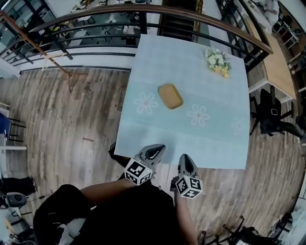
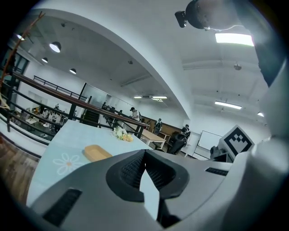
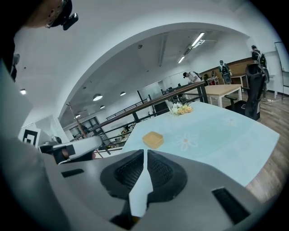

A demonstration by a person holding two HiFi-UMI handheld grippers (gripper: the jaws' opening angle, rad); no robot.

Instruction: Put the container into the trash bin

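The container (image 1: 170, 95), a shallow tan rounded-rectangle tray, lies near the middle of the table (image 1: 215, 139), which has a pale blue flowered cloth. It shows small and far off in the left gripper view (image 2: 96, 153) and in the right gripper view (image 3: 153, 140). My left gripper (image 1: 158, 149) hangs at the table's near edge, close to my body, with the right gripper (image 1: 185, 160) just beside it. Both point toward the table. The left gripper (image 2: 144, 151) and the right gripper (image 3: 145, 151) each have their jaw tips together, shut on nothing. No trash bin shows in any view.
A bunch of white and yellow flowers (image 1: 218, 62) lies at the table's far right corner. A curved dark railing (image 1: 143, 12) runs behind the table. A black office chair (image 1: 272, 115) and a wooden desk (image 1: 277, 62) stand to the right. Wooden floor surrounds the table.
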